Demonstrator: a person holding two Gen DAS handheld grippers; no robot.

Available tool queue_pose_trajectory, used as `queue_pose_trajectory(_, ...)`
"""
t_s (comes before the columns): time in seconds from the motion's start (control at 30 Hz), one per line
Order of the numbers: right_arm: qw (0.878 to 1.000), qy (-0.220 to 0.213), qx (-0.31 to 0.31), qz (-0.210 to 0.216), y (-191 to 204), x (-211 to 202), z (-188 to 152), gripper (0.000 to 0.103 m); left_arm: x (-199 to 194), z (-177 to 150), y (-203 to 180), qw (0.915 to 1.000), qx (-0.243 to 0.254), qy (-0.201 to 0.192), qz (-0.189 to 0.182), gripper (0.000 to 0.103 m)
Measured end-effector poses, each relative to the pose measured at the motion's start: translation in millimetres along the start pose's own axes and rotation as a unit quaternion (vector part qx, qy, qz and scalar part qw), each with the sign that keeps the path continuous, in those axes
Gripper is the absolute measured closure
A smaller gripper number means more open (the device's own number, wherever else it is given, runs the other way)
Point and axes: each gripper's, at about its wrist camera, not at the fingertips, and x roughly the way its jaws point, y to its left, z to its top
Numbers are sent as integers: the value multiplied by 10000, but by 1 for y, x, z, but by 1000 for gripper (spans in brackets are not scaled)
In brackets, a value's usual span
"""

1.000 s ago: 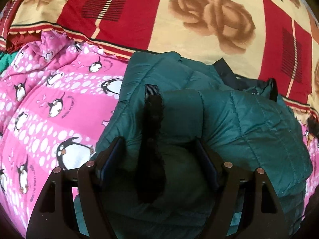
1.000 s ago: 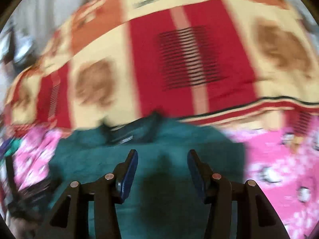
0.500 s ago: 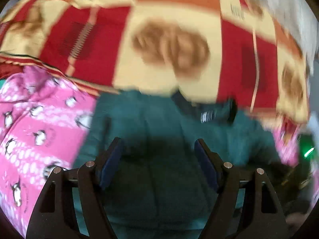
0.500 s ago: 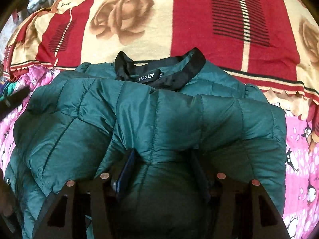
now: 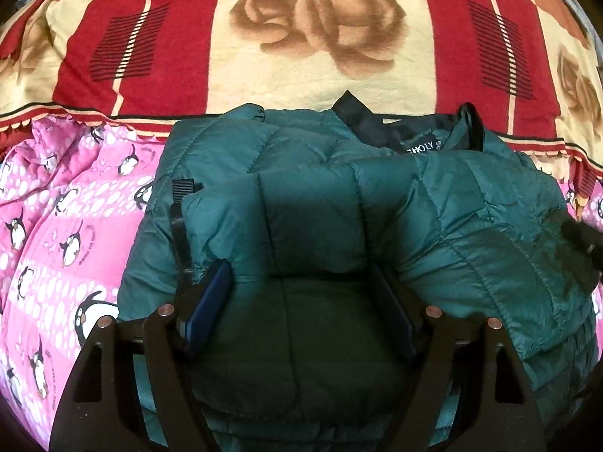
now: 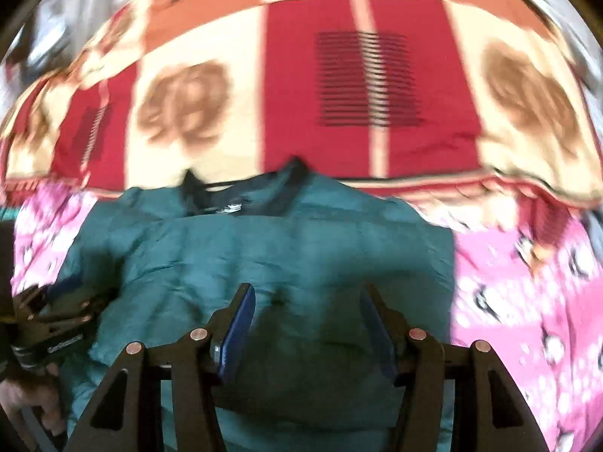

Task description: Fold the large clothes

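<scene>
Looks like somebody's bedroom at home. The whole surface is a bed covered in a fleece blanket with big brown roses on red and cream panels, plus a pink penguin-print quilt next to it. A green puffer jacket is laid out on top, so normal household laundry stuff.

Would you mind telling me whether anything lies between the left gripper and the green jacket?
Nothing visible does: the left gripper is already at the green jacket, its fingers straddling a padded fold.
</scene>
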Motion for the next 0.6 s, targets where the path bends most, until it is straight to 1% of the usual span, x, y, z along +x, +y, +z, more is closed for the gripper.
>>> queue_pose_trajectory(0.03,9991,389,150,-27,-10,12,-4,47,0,0,0,10000,2,-20,-20,24)
queue_pose_trajectory(0.07,9973,706,203,72,-17,26,-12,47,-1,0,0,10000,2,-45,-30,24)
queue_pose_trajectory(0.1,9968,752,159,219,-19,33,-18,47,-2,0,-1,10000,-2,-55,-27,23)
queue_pose_trajectory(0.13,9973,682,54,278,-19,36,-22,47,-2,0,-1,10000,-1,-56,-18,23)
queue_pose_trajectory(0.17,9974,669,-9,251,-18,36,-22,47,-2,0,-1,10000,-4,-62,-14,23)
queue_pose_trajectory(0.27,9978,635,-169,73,-10,34,-20,47,-2,1,-1,10000,-36,-75,-15,23)
queue_pose_trajectory(0.43,9979,624,-143,80,-13,34,-16,46,-3,0,-1,9999,-105,-119,-43,22)
queue_pose_trajectory(0.6,9986,500,-118,126,-17,31,-18,45,-3,-2,-2,9998,-87,-197,-18,22)
